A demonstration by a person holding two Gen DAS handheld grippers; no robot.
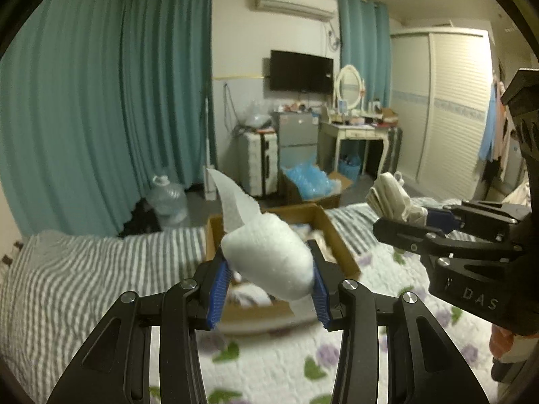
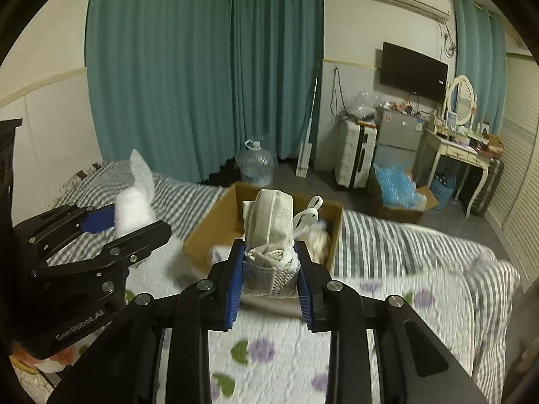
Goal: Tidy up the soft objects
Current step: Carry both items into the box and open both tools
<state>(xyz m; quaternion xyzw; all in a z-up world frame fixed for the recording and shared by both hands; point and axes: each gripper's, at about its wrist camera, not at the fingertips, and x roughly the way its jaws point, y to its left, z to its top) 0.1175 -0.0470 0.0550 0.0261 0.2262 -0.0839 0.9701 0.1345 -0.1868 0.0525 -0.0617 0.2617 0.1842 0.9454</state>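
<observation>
left hand-held gripper (image 1: 269,286) clamps white foam roll (image 1: 269,256) | right hand-held gripper (image 2: 269,289) clamps mesh pouch (image 2: 269,235) | both above cardboard box (image 2: 202,235)

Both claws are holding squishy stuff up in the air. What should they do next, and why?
Probably lower the left gripper a little toward the open cardboard box and let go there. It is clamped on a white foam roll above the box, which already holds soft things. The right gripper holds a cream mesh bundle, waiting.

Both wrist views close above bed (image 1: 84,269), facing forward; shared: cardboard box (image 2: 209,232), curtains, TV wall.
</observation>
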